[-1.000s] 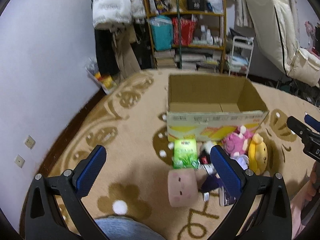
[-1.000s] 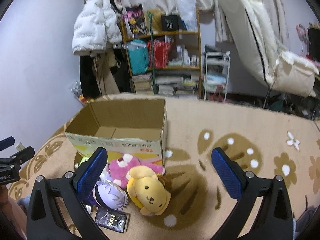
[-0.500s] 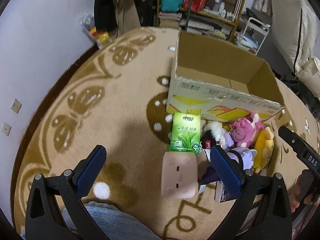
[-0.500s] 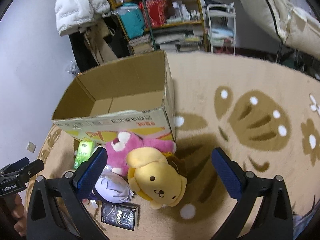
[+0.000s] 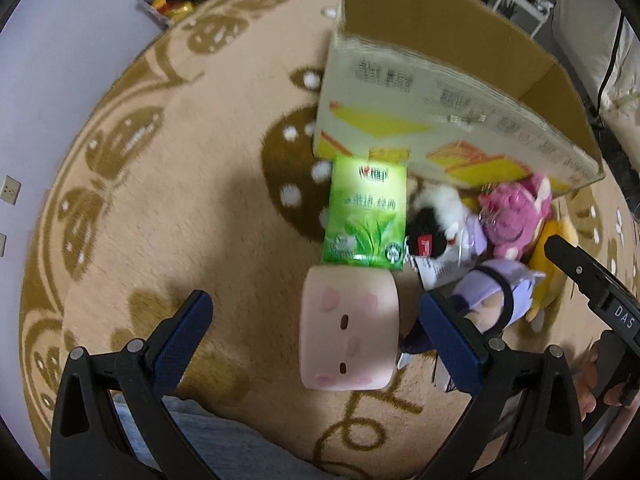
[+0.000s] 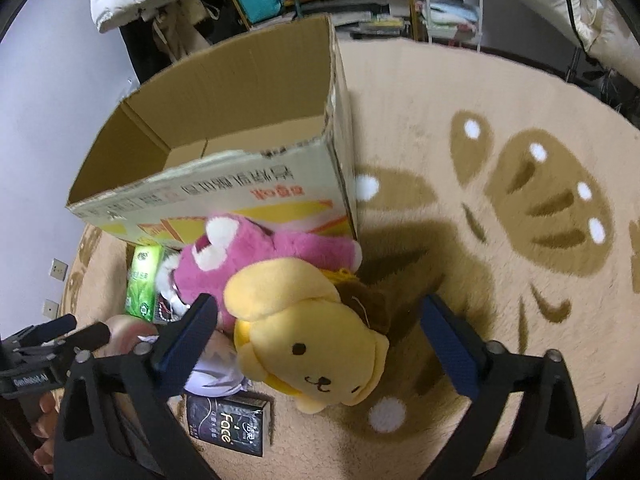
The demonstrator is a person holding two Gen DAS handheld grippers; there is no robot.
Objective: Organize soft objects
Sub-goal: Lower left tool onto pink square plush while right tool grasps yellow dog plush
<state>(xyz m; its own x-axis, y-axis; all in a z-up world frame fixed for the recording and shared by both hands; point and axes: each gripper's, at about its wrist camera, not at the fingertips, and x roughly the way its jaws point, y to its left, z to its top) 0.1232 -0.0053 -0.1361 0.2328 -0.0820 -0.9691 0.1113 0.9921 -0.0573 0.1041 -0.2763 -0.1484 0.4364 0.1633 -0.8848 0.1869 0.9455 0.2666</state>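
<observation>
Since the earlier frames both grippers have dropped lower and closer to the pile of toys on the rug point(image 6: 460, 92), so the toys now fill the space between the fingers instead of lying ahead of them. The left gripper point(image 5: 316, 330) is spread wide with nothing in it, and the pink cube plush point(image 5: 349, 330) lies on the rug between its fingers, touching neither. The right gripper point(image 6: 318, 330) is equally wide and empty, framing the yellow dog plush point(image 6: 320, 344), which lies on its back against the pink bear plush point(image 6: 256, 258).

The cardboard box point(image 6: 224, 200) stands open just beyond the pile, and what shows of its floor is bare, so the sorting has likely not started. A green tissue pack point(image 5: 366, 214) rests against the box's front wall, next to the cube, and a black packet point(image 6: 230, 426) lies by the dog, near a purple-haired doll point(image 5: 494, 298).

This reads as the approach to a first grasp, one toy per gripper; each still has to close before anything can be lifted into the box.
</observation>
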